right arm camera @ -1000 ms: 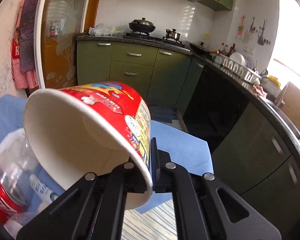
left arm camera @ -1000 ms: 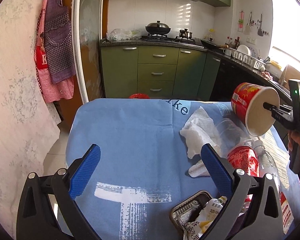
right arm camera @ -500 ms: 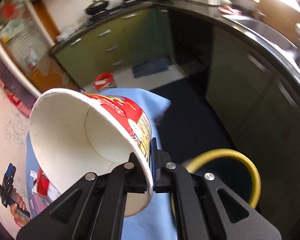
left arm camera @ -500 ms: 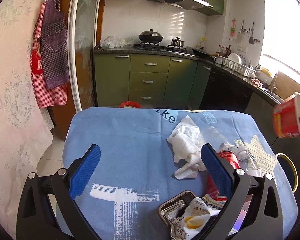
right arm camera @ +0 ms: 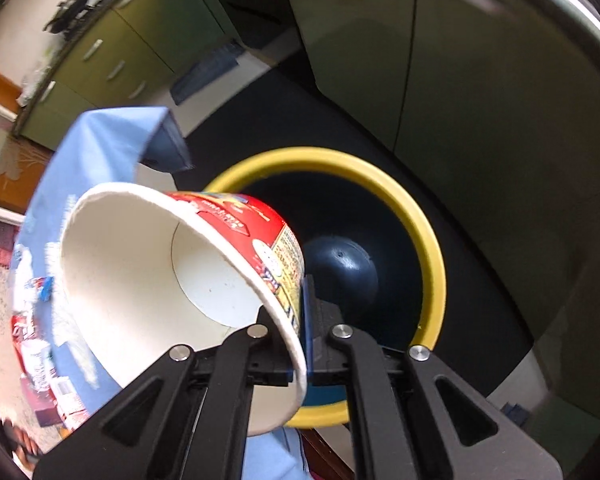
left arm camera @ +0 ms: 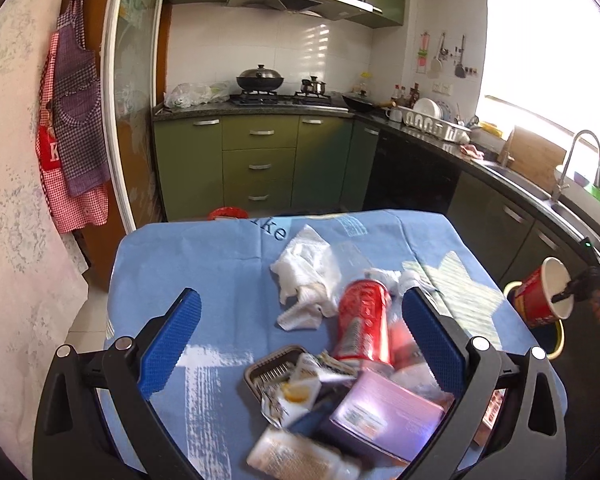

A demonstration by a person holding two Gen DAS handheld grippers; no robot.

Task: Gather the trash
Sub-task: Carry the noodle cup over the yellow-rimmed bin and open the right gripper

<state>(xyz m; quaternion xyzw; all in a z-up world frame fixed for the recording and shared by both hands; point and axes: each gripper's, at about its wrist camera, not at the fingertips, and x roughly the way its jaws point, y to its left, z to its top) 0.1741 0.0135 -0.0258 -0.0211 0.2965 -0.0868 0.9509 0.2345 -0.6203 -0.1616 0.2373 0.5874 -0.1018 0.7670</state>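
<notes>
I count 1 red paper cup (right arm camera: 172, 280) | 1 yellow-rimmed bin (right arm camera: 430, 240) | 1 red soda can (left arm camera: 364, 326) | 1 crumpled white tissue (left arm camera: 306, 276) | 1 purple carton (left arm camera: 384, 410) | 1 dark tray (left arm camera: 272, 370) | 1 blurred bottle (left arm camera: 296, 458) | 2 grippers: left (left arm camera: 302, 346), right (right arm camera: 300, 336) | wrappers: cannot tell how many

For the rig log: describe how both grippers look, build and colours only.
The left gripper has black skeletal arms with cut-outs and silver rivets, plus blue textured pads. The right gripper has the same black frame, silver rivets and blue pads; a green light glows on its body.
</notes>
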